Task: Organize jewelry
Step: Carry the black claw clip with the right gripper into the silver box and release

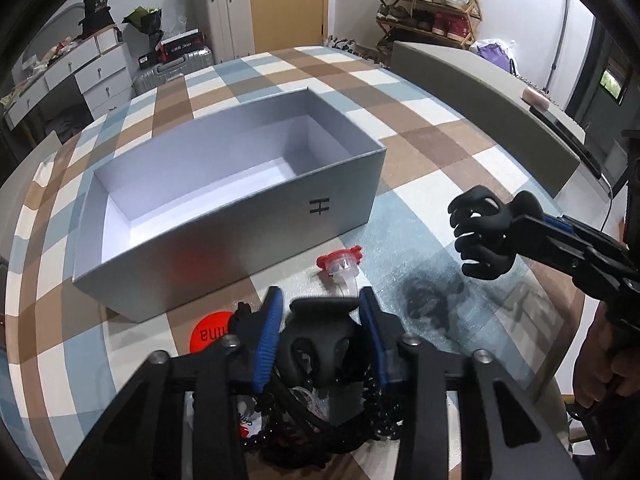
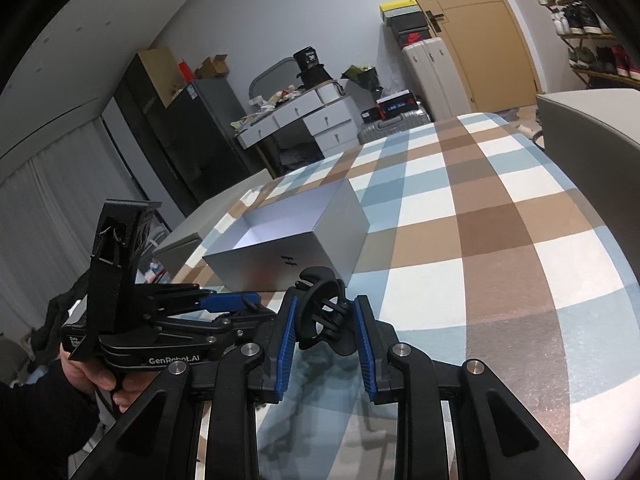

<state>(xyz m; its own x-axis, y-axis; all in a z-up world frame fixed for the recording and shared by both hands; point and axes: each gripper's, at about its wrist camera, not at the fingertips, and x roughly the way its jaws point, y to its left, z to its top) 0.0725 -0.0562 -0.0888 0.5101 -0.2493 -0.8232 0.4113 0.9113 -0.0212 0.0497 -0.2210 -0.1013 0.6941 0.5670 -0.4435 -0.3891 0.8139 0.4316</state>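
Got both sets of fingers clamped on black hair claws, left gripper (image 1: 320, 316) and right gripper (image 2: 326, 320), so next I'm dropping them into the open grey box (image 1: 224, 216).

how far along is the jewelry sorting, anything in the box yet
Nothing done yet: the grey box looks empty. In hand: the right gripper holds a black claw clip, the left gripper is shut on another black clip. Left: both clips, the red-capped clear piece and black beads.
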